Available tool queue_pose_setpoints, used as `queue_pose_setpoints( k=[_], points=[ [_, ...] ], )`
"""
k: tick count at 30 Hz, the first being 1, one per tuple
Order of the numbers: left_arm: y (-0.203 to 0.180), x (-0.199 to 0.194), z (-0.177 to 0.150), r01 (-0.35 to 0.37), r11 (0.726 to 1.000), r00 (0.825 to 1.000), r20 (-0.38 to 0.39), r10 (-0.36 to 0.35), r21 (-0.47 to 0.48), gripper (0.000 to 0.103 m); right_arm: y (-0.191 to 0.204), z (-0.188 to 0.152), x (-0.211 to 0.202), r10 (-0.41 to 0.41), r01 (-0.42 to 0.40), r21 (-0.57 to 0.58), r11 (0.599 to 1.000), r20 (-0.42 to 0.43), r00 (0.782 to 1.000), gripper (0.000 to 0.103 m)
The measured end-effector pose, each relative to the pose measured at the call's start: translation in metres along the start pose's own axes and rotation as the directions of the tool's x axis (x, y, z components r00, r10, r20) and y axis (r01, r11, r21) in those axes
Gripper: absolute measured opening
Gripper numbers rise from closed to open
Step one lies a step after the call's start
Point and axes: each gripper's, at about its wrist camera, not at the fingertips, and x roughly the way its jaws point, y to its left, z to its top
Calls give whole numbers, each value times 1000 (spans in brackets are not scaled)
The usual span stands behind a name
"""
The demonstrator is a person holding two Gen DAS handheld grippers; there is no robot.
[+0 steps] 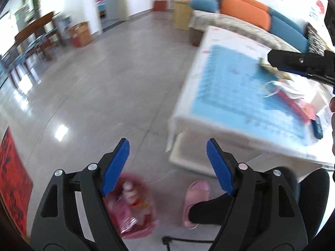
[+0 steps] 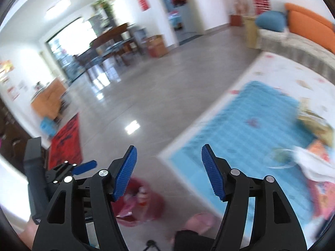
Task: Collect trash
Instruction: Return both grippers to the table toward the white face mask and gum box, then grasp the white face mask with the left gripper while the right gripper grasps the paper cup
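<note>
Nearest, the left gripper (image 1: 167,167) and right gripper (image 2: 168,172) both stand with jaws apart and nothing between them. Below, at about six o'clock on the floor, the red bin (image 1: 136,207) holds a bottle and wrappers, beside a pink slipper (image 1: 195,200). Farther, toward two o'clock, the table (image 1: 188,113) carries blurred litter (image 1: 293,96) on its blue mat. The next pick probably lies there: slow down, square one gripper over a single piece, then close.

Left gripper (image 1: 168,164) & right gripper (image 2: 169,171) both wide apart, empty, angled down.
</note>
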Motion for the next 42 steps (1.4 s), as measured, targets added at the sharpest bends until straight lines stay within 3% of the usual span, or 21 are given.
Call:
queue_pose_setpoints(
  k=[6,13,18,24,28,33,42],
  points=[
    [-75,19,30,105,988,994,10,-107,111,75,-78,-13,-54,-141,130,129,983,74,987,65],
    [-160,35,49,216,955,976,-9,-219,204,75,-148,-46,-120,-340,314,220,923,89,936,65],
    [-211,55,64,276,920,961,-46,-274,278,75,-192,-63,-148,-407,373,277,886,76,910,65],
    [-269,76,78,360,841,932,-120,-341,404,75,-224,-65,-145,-451,436,237,868,12,892,64],
    [-295,89,77,369,802,929,-156,-336,469,75,-237,-67,-133,-462,457,217,863,-32,886,57],
    [-308,104,76,388,796,922,-183,-342,464,75,-245,-73,-121,-468,470,198,860,-63,882,49],
    [-318,116,80,377,794,926,-195,-323,477,75,-256,-76,-102,-485,499,178,848,-116,867,23]
  ],
)
